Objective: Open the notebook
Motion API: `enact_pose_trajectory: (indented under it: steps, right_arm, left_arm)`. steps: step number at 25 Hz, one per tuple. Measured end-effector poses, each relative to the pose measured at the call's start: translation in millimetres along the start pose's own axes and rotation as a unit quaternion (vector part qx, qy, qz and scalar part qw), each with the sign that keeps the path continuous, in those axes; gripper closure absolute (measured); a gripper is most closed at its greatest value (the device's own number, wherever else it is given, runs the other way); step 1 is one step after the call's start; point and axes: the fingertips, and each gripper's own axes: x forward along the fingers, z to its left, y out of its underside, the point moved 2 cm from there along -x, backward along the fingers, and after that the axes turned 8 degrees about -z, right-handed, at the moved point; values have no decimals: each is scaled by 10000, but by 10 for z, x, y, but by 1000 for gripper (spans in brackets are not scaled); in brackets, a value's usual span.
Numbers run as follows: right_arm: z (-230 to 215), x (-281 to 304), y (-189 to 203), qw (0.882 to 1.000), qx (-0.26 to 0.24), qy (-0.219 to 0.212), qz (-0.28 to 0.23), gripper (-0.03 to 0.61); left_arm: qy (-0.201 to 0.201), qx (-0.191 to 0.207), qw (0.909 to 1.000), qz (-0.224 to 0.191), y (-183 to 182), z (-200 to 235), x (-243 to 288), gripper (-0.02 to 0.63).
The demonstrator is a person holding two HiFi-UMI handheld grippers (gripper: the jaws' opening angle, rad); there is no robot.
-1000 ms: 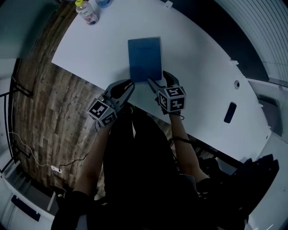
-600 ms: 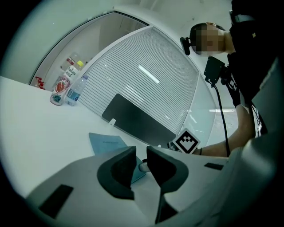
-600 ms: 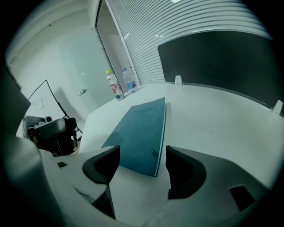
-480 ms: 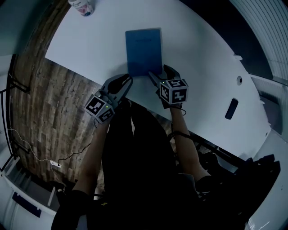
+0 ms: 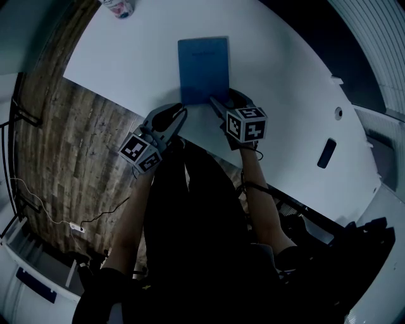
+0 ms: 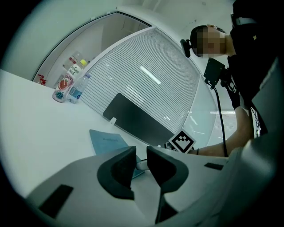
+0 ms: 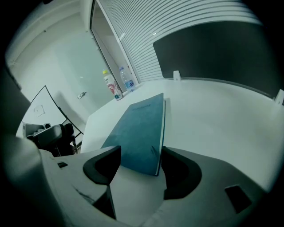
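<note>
A closed blue notebook (image 5: 203, 69) lies flat on the white table (image 5: 285, 107). My right gripper (image 5: 223, 104) is at its near right corner, tilted down. In the right gripper view the corner of the notebook (image 7: 137, 128) sits between the jaws of the right gripper (image 7: 141, 155). They are closing, and the pads do not press on it. My left gripper (image 5: 172, 117) hovers over the table's front edge, just left of the notebook's near left corner. The left gripper (image 6: 141, 155) has a narrow gap with nothing in it, and the notebook (image 6: 106, 142) lies beyond.
Bottles (image 5: 117, 7) stand at the table's far left corner. A dark flat object (image 5: 326, 154) lies at the right, near a small round hole (image 5: 338, 112). Wooden floor (image 5: 76, 145) shows left of the table. A person stands behind the right gripper in the left gripper view.
The right gripper has edged forward so its tips now reach over the notebook's near right corner. The left gripper has stayed where it was.
</note>
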Motion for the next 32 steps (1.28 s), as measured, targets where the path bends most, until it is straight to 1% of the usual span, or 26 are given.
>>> enact_pose_trajectory:
  steps: [4,7,8,10,14,24,32]
  right_arm:
    - [-3,23,37,9999,-66,15,97,318]
    - [-30,16,36,9999,-91,49,100,337]
    - [-42,13,33,9999,-85,58,102,356]
    - [-62,6,28,9999,-86,84,100,371]
    - [-73,9,35,9998,-70,145,82,390]
    - [-104,-34,-18,9995,-123,287,66,477]
    - [-94,-102,-108,9996,-12,286,-14,509]
  left_arm:
    - [-39,-29,10000,0,13,4,-11,535]
    - [-54,-55,10000,-11,19,13,-12,535]
    - [-54,-58,10000,-11,22,14,-7,535]
    - [-50,-60,10000,-6,29,14,5,535]
    - [-41,-70,10000,-19,24,16,13,535]
    - [-54,-112,9999,-56,-25,17,2,538]
    - [5,-35,10000,-86,-131,-7,23,538]
